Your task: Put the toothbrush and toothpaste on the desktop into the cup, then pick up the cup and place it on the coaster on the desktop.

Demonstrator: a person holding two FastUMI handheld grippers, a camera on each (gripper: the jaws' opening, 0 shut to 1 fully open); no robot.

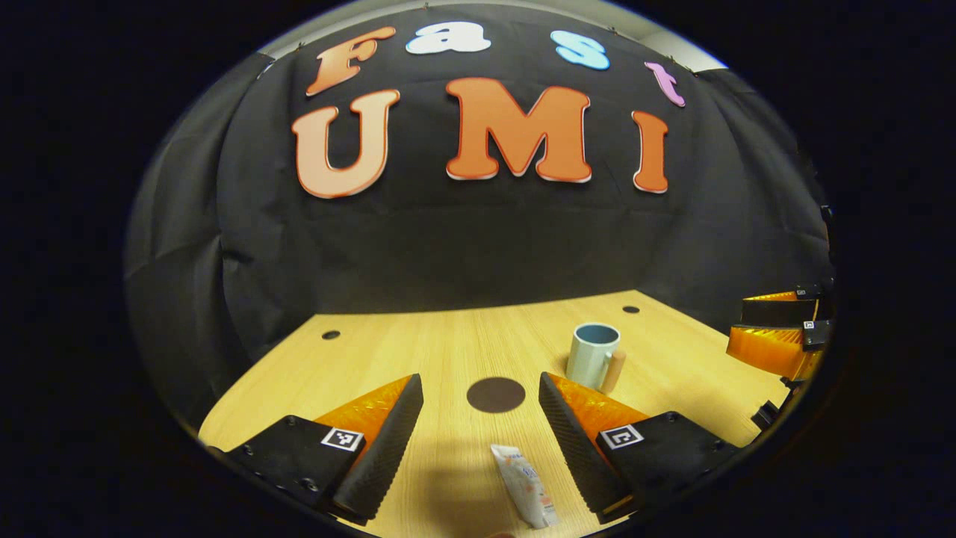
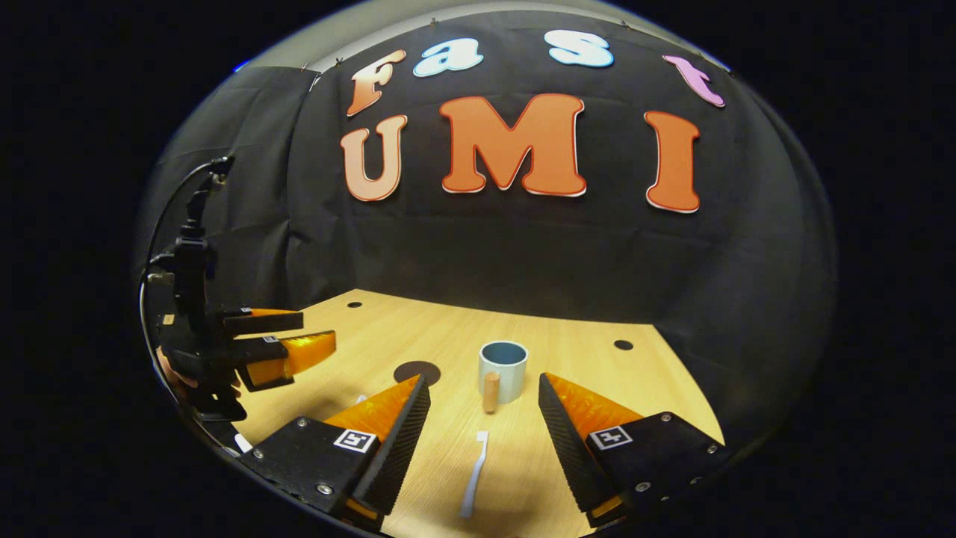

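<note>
Left gripper (image 1: 482, 418) fingers wide above toothpaste tube (image 1: 525, 486); coaster (image 1: 496, 394) ahead. Right gripper (image 2: 484, 422) wide over toothbrush (image 2: 474, 475). Mug (image 2: 503, 370) beyond, interior looks empty.

Pale wood-grain tabletop (image 1: 463, 344) with a smooth satin sheen, my left gripper (image 1: 482, 441) with ridged matt black pads and glossy orange plastic, smooth pale-blue cup (image 1: 592, 355) with wooden-looking handle, matt dark coaster (image 1: 496, 394), crinkled toothpaste (image 1: 525, 486) tube, white plastic toothbrush (image 2: 475, 474)
</note>
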